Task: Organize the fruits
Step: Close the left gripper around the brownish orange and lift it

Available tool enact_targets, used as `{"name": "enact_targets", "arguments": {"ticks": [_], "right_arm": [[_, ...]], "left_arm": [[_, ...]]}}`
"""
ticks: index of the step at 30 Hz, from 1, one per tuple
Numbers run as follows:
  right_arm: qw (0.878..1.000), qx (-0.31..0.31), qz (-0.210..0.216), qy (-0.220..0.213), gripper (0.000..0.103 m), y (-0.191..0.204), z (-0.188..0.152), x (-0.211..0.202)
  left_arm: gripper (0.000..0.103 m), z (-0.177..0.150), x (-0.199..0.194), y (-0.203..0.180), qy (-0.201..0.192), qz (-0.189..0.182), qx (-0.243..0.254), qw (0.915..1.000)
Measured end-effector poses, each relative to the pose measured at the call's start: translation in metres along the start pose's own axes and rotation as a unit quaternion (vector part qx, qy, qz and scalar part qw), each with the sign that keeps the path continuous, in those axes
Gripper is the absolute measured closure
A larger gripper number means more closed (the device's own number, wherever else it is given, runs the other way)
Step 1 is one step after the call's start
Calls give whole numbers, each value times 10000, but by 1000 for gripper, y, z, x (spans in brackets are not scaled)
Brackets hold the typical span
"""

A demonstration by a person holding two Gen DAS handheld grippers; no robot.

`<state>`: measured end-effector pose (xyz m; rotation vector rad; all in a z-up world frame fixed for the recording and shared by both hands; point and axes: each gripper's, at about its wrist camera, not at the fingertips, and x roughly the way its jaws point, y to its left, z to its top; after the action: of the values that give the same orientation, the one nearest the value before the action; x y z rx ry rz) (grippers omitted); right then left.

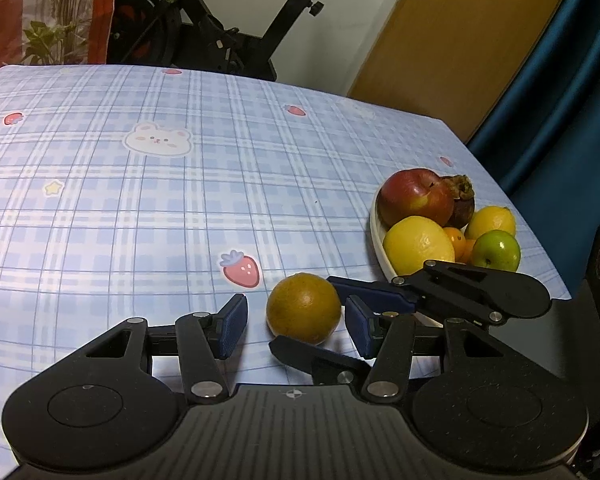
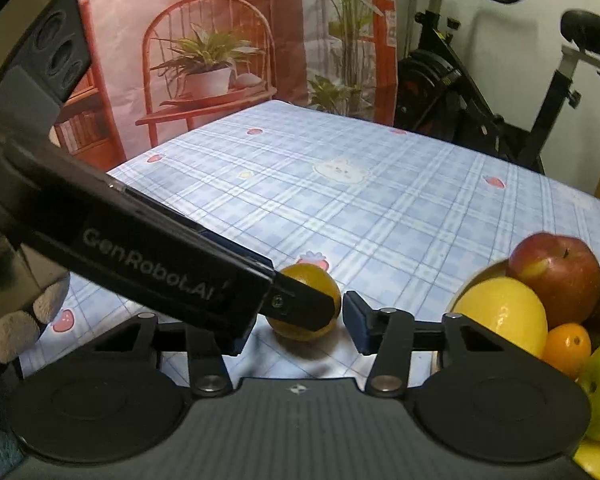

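Low centre of the left wrist view sits a lone orange (image 1: 304, 307) on the blue plaid tablecloth (image 1: 140, 200), and the left gripper (image 1: 296, 326) is spread wide around it, one blue pad on each side, neither pad visibly pressing the skin. Coming in from the right of that frame is the right gripper (image 1: 306, 312), its upper finger running behind the orange and its lower finger lying across the cloth in front of it; its jaws are parted, and whether they touch the fruit I cannot tell. Switch to the right wrist view: the orange (image 2: 306, 304) is low centre, half hidden by the left gripper's dark finger crossing from the upper left, and the right gripper (image 2: 296, 328) stands wide apart with nothing clamped. At the right edge of the left view, a white bowl (image 1: 376, 236) carries a red apple (image 1: 414, 198), two lemons (image 1: 418, 244), a green apple (image 1: 496, 250) and a small tangerine (image 1: 456, 236). An exercise bike (image 1: 236, 32) stands behind the table, upper centre.
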<state>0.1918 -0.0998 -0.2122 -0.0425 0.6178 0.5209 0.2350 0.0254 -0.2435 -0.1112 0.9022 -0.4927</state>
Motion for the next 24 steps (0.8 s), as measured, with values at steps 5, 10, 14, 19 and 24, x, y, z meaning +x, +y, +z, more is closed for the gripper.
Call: {"name": "enact_targets", "arguments": {"ticks": [5,10,14,19,24], "right_arm": [[9998,179,43,1,57,-4,-1,-5],[9993,367,52,-74,57,-5,-5,-15],[9986,467,-14,-247,57,-6,-8,-30],[9965,600,-177,-558,57,-15,-5,-55],[9926,722,-449,-867,57,-33,-2,-83]], "left_arm": [[57,0,2,-1,76,-28,9,10000],[58,-2,-2,-9,63,-91,66,9999],[58,-2,-9,-21,-52,-126,169,9998],[58,7,-16,-44,-296,-221,342,9987],[58,23,-15,-76,-455,-364,627,9963]]}}
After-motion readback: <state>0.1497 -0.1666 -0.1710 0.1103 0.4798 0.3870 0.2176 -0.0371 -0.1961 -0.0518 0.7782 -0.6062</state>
